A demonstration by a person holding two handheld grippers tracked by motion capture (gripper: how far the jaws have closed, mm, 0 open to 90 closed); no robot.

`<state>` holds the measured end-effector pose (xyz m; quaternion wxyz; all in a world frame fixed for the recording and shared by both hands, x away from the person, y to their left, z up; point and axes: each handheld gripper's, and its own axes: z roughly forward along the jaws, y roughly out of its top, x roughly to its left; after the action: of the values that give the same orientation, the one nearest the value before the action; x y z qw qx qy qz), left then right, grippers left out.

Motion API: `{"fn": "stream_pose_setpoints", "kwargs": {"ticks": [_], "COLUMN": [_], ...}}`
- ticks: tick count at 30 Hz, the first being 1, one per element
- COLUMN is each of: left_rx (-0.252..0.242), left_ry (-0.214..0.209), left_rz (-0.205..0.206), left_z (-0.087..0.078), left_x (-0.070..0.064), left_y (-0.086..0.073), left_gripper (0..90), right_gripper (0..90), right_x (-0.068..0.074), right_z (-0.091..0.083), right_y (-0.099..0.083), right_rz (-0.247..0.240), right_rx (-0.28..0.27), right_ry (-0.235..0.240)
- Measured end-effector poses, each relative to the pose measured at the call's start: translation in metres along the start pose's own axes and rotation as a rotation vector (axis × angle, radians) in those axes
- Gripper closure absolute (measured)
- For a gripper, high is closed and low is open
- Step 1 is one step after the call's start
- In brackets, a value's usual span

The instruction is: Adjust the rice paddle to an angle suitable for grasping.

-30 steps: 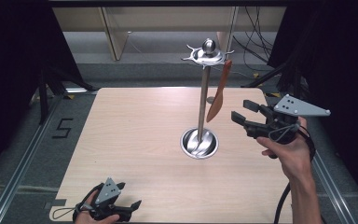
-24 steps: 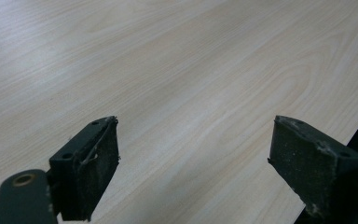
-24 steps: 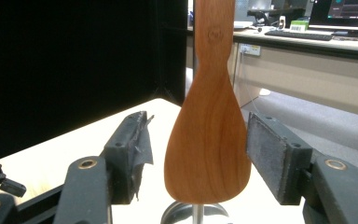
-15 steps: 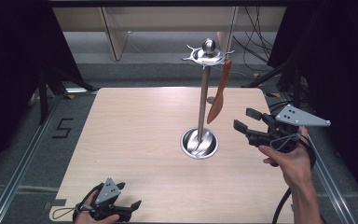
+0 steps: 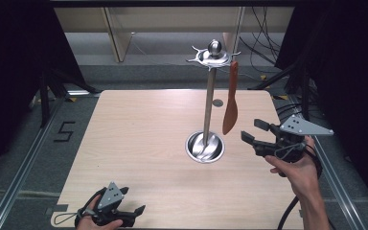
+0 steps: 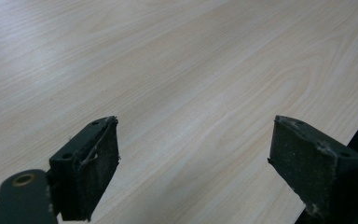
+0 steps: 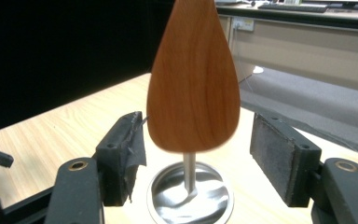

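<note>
A wooden spatula [image 5: 230, 100] hangs blade down from the hooked top ring of a steel stand [image 5: 210, 96] whose round base [image 5: 204, 146] sits on the table. My right gripper [image 5: 252, 131] is open just right of the stand, a little below and beside the blade tip. In the right gripper view the spatula blade [image 7: 193, 79] hangs ahead between the two open pads [image 7: 279, 158], with the stand base [image 7: 191, 196] behind it. At the table's front left corner my left gripper [image 5: 136, 211] rests open, its pads [image 6: 93, 163] apart over bare wood.
The light wooden table [image 5: 143, 139] is bordered by metal rails [image 5: 24, 163] on both sides. A small round mark [image 5: 217, 102] lies behind the stand. Cables [image 5: 263, 48] and shelving stand beyond the far edge.
My right gripper has drawn back toward the person and dropped lower, away from the hanging spatula. The left gripper has stayed still.
</note>
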<state>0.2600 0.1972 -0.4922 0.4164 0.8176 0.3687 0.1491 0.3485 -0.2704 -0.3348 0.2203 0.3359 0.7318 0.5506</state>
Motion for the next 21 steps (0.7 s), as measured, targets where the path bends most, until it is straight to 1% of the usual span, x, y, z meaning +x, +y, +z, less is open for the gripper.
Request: {"fn": "stream_pose_setpoints", "kwargs": {"ticks": [1,2,3,4,5,6,7,8,10,11,12,13,14,15,16,17,18,19,20,21], "left_rx": [0.0,-0.001,-0.005,0.009,0.004,0.008,0.009,0.01,0.009,-0.001,-0.001,0.01,0.006,-0.001,0.004,0.006,-0.002,0.018,0.016,-0.01], "left_ry": [0.0,0.0,-0.001,0.005,0.003,0.006,0.007,0.007,0.01,0.008,0.009,0.001,-0.004,-0.004,-0.007,-0.008,-0.009,0.001,0.005,-0.003], "left_rz": [0.0,-0.001,-0.002,0.017,0.006,0.01,0.011,0.011,-0.004,-0.015,-0.019,-0.011,-0.001,-0.031,-0.013,0.008,-0.024,0.003,-0.005,-0.036], "left_z": [0.0,0.0,0.001,0.0,0.0,0.0,0.0,0.0,0.0,0.001,0.002,0.001,0.002,0.003,0.003,0.003,0.004,0.003,0.003,0.004], "left_x": [0.0,0.0,0.0,0.002,0.001,0.001,0.002,0.002,0.001,0.0,0.0,0.0,0.0,-0.002,-0.001,0.0,-0.001,0.001,0.001,-0.001], "left_y": [0.0,0.0,0.0,0.0,0.0,0.0,0.0,0.0,0.0,0.0,0.0,0.001,0.001,0.001,0.001,0.002,0.001,0.001,0.001,0.0], "left_gripper": [15.1,15.1,15.1,15.1,15.1,15.1,15.1,15.1,15.1,15.1,15.1,15.1,15.1,15.1,15.1,15.1,15.1,15.1,15.1,15.1], "right_gripper": [36.0,36.0,36.0,36.0,36.0,36.0,36.1,36.0,36.0,36.0,35.9,35.8,35.8,35.7,35.6,35.6,35.7,35.6,35.4,35.0], "right_x": [-0.001,-0.001,-0.002,0.0,-0.001,-0.001,0.002,0.001,0.002,0.003,0.005,0.007,0.007,0.009,0.009,0.011,0.011,0.012,0.012,0.011], "right_z": [0.001,0.001,0.002,0.002,0.004,0.004,0.005,0.006,0.008,0.008,0.009,0.008,0.01,0.01,0.01,0.009,0.009,0.008,0.008,0.009], "right_y": [-0.001,-0.003,-0.004,-0.007,-0.009,-0.011,-0.012,-0.013,-0.016,-0.017,-0.019,-0.02,-0.022,-0.023,-0.024,-0.025,-0.027,-0.029,-0.031,-0.033], "right_rz": [-0.013,-0.002,-0.022,0.0,-0.025,-0.028,-0.011,-0.023,-0.033,-0.019,-0.026,-0.01,-0.04,-0.037,-0.051,-0.038,-0.043,-0.034,-0.038,-0.05], "right_rx": [-0.013,0.006,0.003,0.019,0.013,0.023,0.022,0.037,0.041,0.055,0.054,0.068,0.053,0.064,0.065,0.073,0.084,0.093,0.092,0.087], "right_ry": [-0.016,-0.016,-0.015,-0.013,-0.013,-0.013,-0.02,-0.008,-0.011,-0.007,-0.007,-0.004,-0.019,-0.007,-0.006,-0.006,-0.007,-0.014,-0.02,-0.021]}}
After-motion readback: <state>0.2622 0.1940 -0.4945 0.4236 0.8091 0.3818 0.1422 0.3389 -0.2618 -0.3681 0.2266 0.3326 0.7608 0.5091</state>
